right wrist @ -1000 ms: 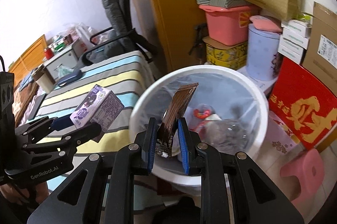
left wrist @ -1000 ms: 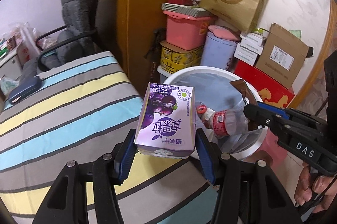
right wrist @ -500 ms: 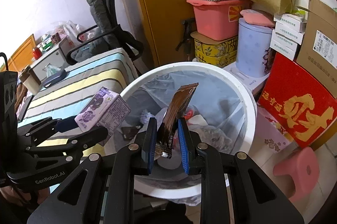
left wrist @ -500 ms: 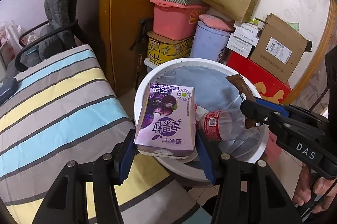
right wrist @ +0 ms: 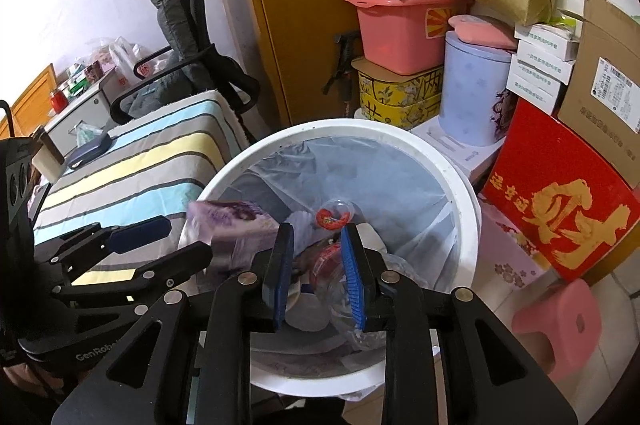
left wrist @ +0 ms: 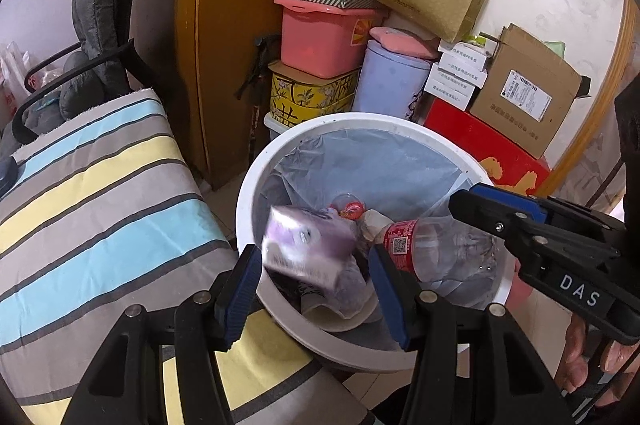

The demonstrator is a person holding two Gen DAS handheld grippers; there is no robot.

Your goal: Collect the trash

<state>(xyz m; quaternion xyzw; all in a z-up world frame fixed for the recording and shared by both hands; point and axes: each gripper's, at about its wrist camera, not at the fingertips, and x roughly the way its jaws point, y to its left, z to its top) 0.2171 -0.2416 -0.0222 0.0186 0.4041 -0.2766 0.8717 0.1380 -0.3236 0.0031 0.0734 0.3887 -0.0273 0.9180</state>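
Black skeletal plastic frames with triangular cut-outs on both the left gripper [left wrist: 316, 285] and the right gripper [right wrist: 318, 277]. 2 fingers each, faced with ribbed blue pads [right wrist: 280, 277]. Round silver screws [left wrist: 200, 298] at the pivots. White lettering on the side arms: "DAS" on the right, "GenRob" partly visible on the left. Bare fingertips [left wrist: 576, 353] around the right handle.

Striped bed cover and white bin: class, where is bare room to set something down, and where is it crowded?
Free: the striped bed cover between the office chair and white bin. Crowded: inside the bin, and the stacked boxes behind it.
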